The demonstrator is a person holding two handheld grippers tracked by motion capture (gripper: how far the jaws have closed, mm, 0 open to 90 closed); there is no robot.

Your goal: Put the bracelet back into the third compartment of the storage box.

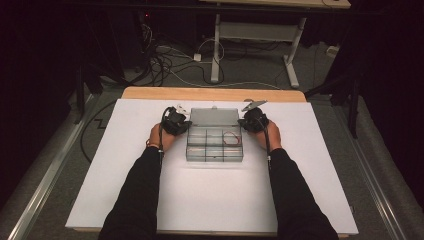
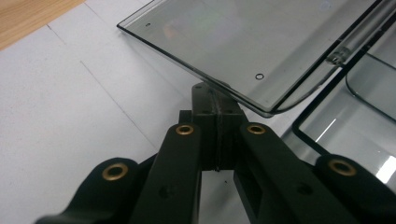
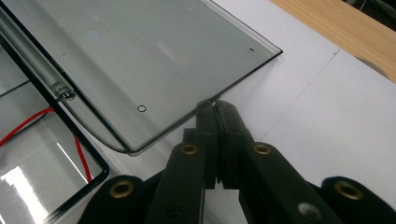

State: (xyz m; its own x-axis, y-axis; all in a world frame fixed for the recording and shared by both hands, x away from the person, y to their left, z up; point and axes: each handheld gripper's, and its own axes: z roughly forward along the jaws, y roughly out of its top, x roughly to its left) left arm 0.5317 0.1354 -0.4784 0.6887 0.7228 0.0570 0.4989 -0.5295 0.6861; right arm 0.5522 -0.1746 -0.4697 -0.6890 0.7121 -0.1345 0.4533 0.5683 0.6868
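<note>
Lid (image 1: 213, 117) flanked by shut tongs; red wire (image 1: 231, 138) inside box (image 1: 215, 155).

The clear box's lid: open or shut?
Open: the lid is swung back behind the box, its compartments uncovered, a red wire showing.

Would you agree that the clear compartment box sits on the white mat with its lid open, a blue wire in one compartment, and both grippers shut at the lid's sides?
Not quite: the wire is red, not blue, as the right gripper view shows. The rest holds: the clear compartment box sits on the white mat with its lid open, and the left gripper and right gripper are shut at the lid's sides.
</note>
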